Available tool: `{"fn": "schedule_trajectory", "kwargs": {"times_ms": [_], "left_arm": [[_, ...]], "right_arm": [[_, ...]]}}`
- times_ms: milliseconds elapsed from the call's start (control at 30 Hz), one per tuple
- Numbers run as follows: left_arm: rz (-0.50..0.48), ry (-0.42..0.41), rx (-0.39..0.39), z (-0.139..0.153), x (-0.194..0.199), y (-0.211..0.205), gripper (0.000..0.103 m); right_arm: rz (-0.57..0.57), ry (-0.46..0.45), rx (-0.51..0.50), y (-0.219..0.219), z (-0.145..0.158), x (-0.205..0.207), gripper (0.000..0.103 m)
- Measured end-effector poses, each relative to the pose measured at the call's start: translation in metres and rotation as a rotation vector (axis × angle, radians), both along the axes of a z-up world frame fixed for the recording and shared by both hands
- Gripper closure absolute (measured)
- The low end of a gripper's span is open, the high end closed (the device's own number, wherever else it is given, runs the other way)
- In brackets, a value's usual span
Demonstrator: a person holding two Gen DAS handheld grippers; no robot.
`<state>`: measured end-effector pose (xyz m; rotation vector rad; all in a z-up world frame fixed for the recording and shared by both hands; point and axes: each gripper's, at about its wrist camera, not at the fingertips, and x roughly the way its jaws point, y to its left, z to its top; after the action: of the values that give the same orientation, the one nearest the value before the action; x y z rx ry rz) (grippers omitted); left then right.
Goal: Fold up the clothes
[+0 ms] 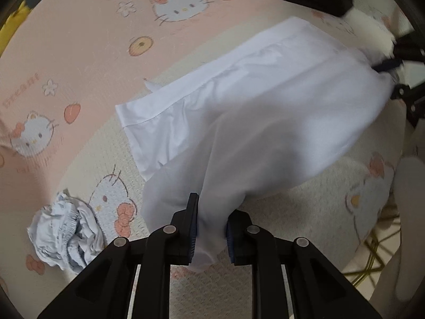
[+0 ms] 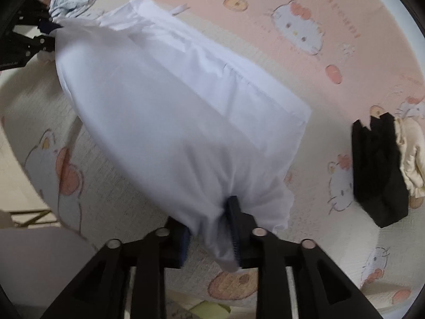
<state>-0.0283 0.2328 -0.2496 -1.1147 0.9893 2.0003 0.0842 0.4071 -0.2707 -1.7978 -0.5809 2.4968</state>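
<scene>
White garment (image 1: 239, 111) stretched between two grippers above a pink-and-cream cartoon-cat mat (image 1: 87, 40). The left gripper (image 1: 211, 228) is clenched on one bunched corner of the cloth, which hangs down between its blue-padded fingers (image 1: 192, 228); the right gripper (image 2: 211, 228) is likewise clamped on the opposite corner. The far edge of the garment, with its hemmed band, rests on the mat, while the near part is lifted and sags between the two grips. A crumpled pale-blue cloth (image 1: 63, 236) lies on the mat just beside the left gripper. A folded black item (image 2: 377, 170) sits well apart, touching a cream ruffled piece (image 2: 411, 154).
</scene>
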Motion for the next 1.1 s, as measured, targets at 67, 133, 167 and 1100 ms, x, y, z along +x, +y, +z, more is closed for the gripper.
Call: {"fn": "schedule_trajectory", "kwargs": {"times_ms": [67, 133, 167, 1100], "left_arm": [[-0.005, 0.010, 0.005, 0.001, 0.007, -0.005, 0.086], [0.016, -0.003, 0.033, 0.005, 0.011, -0.010, 0.086], [0.038, -0.024, 0.053, 0.008, 0.010, -0.014, 0.085], [0.282, -0.097, 0.307, 0.077, -0.065, -0.004, 0.039]], "right_arm": [[0.012, 0.006, -0.014, -0.003, 0.003, 0.007, 0.058], [0.017, 0.017, -0.022, -0.006, 0.007, 0.013, 0.052], [0.013, 0.026, -0.019, -0.006, 0.010, 0.015, 0.051], [-0.130, 0.196, -0.059, 0.022, 0.082, -0.045, 0.041]]}}
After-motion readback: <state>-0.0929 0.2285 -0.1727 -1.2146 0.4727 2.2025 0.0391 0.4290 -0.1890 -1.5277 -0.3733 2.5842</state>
